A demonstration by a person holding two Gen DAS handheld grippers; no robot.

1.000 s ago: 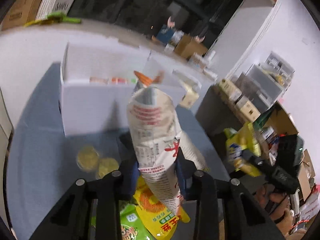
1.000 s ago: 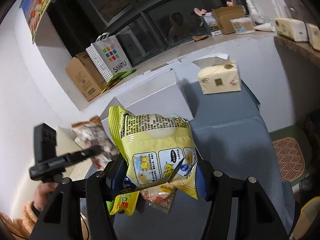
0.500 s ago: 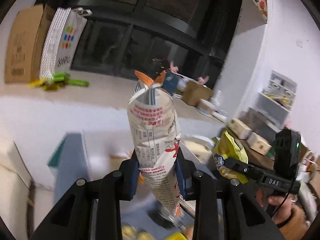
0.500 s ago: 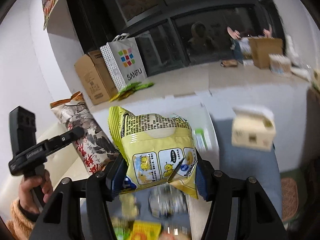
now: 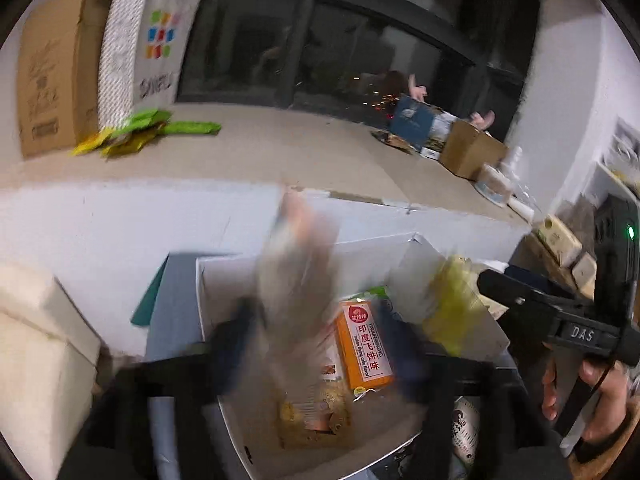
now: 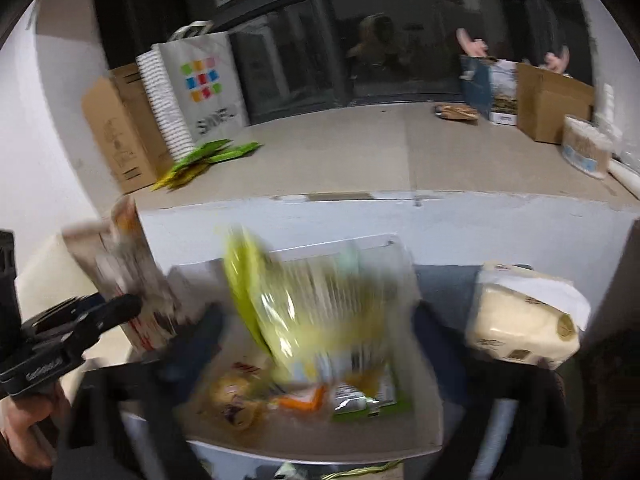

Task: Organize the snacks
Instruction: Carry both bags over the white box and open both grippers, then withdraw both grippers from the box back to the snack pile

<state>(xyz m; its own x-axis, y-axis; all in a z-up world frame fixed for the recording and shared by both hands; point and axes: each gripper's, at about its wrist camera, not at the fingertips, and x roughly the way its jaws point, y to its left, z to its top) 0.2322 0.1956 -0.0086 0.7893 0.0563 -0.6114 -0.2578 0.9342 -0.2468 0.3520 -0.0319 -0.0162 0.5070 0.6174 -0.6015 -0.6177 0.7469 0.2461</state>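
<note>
On the ledge behind, at its left end, a brown cardboard box (image 5: 48, 76) stands with a white paper bag (image 5: 154, 40) leaning on it and green sachets (image 5: 152, 130) lying at their foot. Below the ledge an open white box (image 6: 408, 436) sits on a grey-blue cloth (image 5: 172, 300), with a cream carton (image 5: 36, 344) beside its left wall.

The left gripper (image 5: 316, 336) hangs over the box; its jaws have just been opening and now stand wide, no pad pressing on the white snack bag (image 5: 296, 264), which is a blur between them, seemingly loose above the box. Under it lie an orange packet (image 5: 362, 344) and a brownish one (image 5: 316, 412).

The right gripper (image 6: 316, 340) has likewise just been opening, and its spread jaws flank a blurred yellow snack bag (image 6: 316, 304) without gripping it, over the box's right half. A green-edged packet (image 6: 360, 396) and a round yellowish snack (image 6: 232, 396) rest on the floor beneath.

Right of the box, a cream tissue pack (image 6: 524, 320) lies on the cloth. At the ledge's right end stand another cardboard box (image 6: 548, 100) and a blue-and-white carton (image 6: 488, 88).
</note>
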